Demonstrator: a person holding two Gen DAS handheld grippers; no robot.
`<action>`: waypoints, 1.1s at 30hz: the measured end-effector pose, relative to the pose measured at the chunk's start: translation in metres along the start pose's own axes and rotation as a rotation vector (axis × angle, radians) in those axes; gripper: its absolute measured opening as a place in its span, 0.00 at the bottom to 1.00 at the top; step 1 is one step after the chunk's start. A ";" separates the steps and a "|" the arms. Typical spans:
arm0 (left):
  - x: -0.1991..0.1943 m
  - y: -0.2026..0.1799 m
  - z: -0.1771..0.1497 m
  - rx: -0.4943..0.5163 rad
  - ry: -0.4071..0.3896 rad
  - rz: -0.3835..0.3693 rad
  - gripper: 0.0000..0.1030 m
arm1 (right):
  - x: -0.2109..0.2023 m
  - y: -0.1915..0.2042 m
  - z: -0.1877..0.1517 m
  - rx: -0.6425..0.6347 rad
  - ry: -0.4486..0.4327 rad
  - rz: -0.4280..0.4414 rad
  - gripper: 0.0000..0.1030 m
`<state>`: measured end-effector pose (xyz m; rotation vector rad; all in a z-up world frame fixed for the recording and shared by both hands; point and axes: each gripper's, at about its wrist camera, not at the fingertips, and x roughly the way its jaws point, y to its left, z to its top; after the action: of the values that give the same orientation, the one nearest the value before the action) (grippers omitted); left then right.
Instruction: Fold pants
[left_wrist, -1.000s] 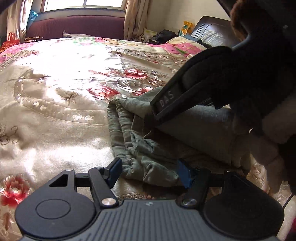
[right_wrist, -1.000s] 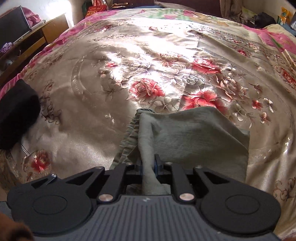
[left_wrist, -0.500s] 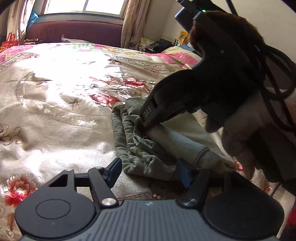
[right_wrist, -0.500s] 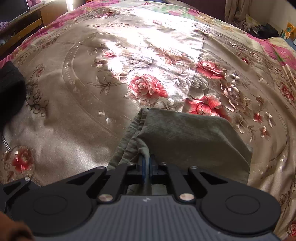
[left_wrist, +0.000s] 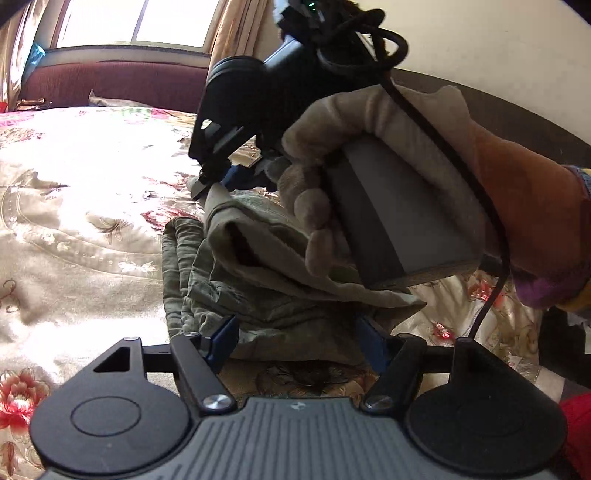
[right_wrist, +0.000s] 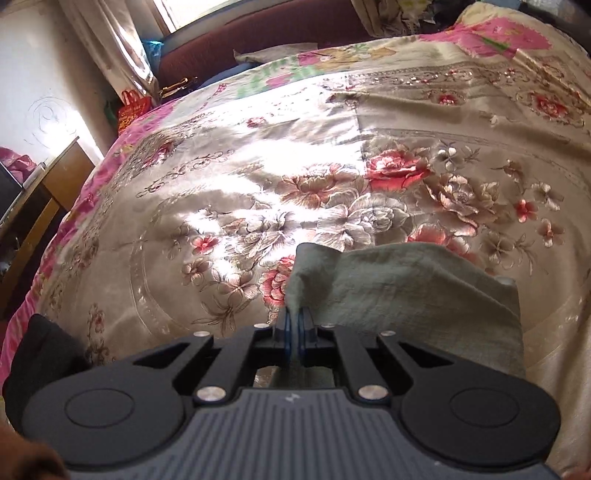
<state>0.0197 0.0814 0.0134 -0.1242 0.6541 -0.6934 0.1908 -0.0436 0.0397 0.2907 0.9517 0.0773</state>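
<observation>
Grey-green pants (left_wrist: 236, 273) lie bunched and partly folded on a floral bedspread (left_wrist: 74, 206). My left gripper (left_wrist: 299, 341) is open, its blue pads on either side of the near edge of the pile, holding nothing. My right gripper (right_wrist: 294, 332) is shut on a fold of the pants (right_wrist: 399, 291) and holds that layer lifted above the bed. In the left wrist view the right gripper (left_wrist: 221, 177) hangs over the pile with the raised cloth in it, held by a gloved hand (left_wrist: 369, 158).
The bedspread (right_wrist: 295, 166) stretches far to the left and ahead. A dark red headboard or sofa (left_wrist: 110, 85) stands under the window. A wooden desk (right_wrist: 48, 192) stands at the left of the bed. A black cloth (right_wrist: 37, 350) lies at the near left.
My right gripper has lifted and tilted upward with the fold of pants in it, raising that layer off the pile. My left gripper has stayed open at the pile's near edge.
</observation>
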 end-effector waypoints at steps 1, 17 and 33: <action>0.001 0.001 -0.001 -0.003 0.005 0.005 0.80 | 0.006 0.004 -0.006 -0.035 0.028 -0.008 0.06; -0.028 -0.003 -0.005 -0.004 -0.016 0.203 0.82 | -0.040 -0.016 -0.015 -0.172 -0.071 0.050 0.25; 0.031 0.023 0.021 -0.106 0.125 0.448 0.86 | -0.045 -0.069 -0.045 -0.266 -0.085 -0.047 0.29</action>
<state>0.0624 0.0774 0.0068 -0.0293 0.8061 -0.2362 0.1241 -0.1087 0.0318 0.0253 0.8520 0.1458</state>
